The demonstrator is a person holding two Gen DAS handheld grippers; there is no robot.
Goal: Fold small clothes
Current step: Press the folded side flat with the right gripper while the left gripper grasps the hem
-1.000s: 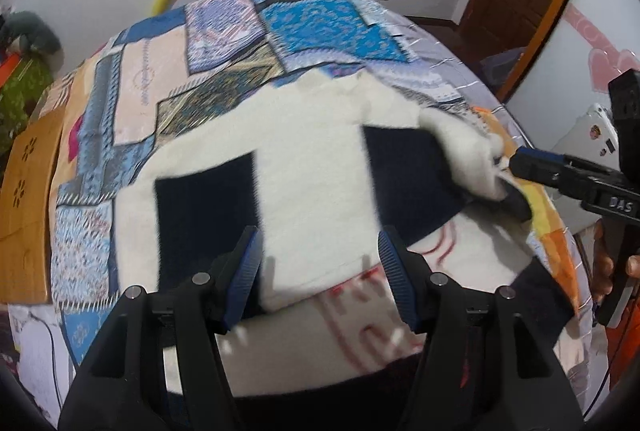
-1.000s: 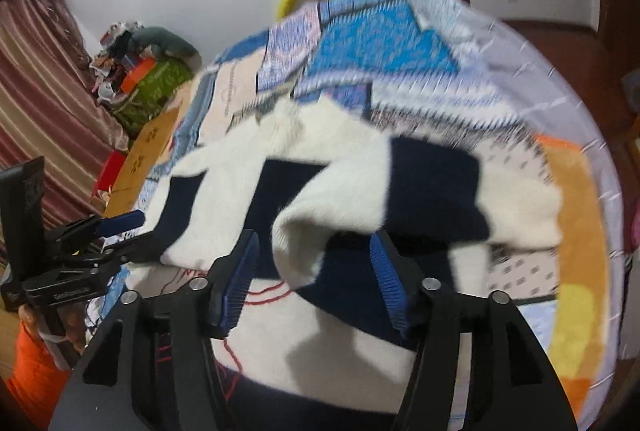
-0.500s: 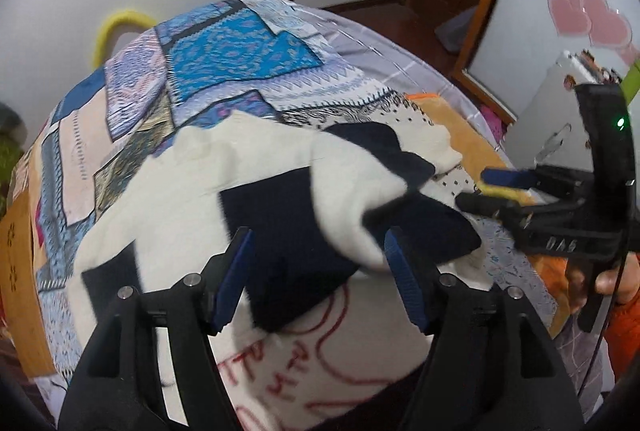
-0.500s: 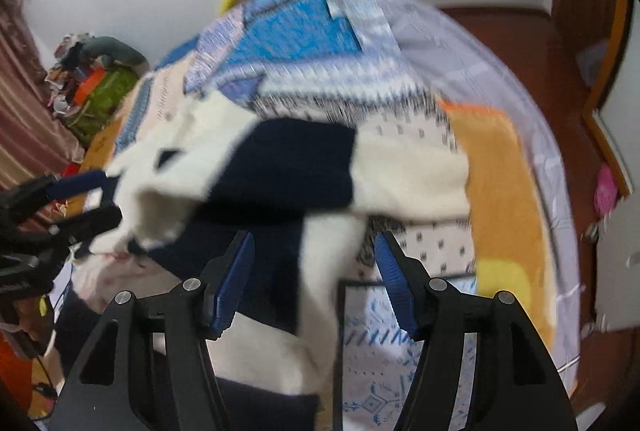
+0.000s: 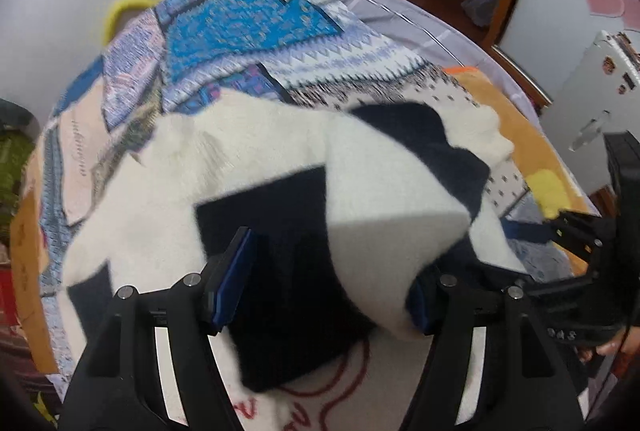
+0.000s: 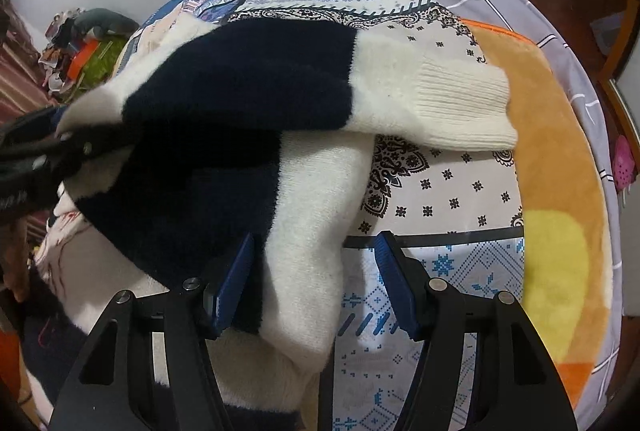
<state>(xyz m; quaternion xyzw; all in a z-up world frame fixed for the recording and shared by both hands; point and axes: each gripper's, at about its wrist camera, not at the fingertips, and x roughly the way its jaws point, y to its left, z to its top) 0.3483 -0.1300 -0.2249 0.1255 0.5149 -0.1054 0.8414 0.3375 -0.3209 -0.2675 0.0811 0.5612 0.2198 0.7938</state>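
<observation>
- While the sweater [image 6: 224, 119] lies on the quilt [image 6: 460, 199], its sleeve [image 6: 432, 103] runs across mid-frame, cuff pointing right.
- Your right gripper [image 6: 316, 281] stands spread, cloth between its jaws, nearest the sleeve's root.
- Your left gripper [image 5: 328, 283] is spread too, a fold bulging between.

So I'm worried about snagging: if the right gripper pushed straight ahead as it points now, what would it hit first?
Probably the sweater: its white fold already lies between the open fingers of the right gripper. Depth is unclear; the patchwork bedspread lies beyond.
</observation>
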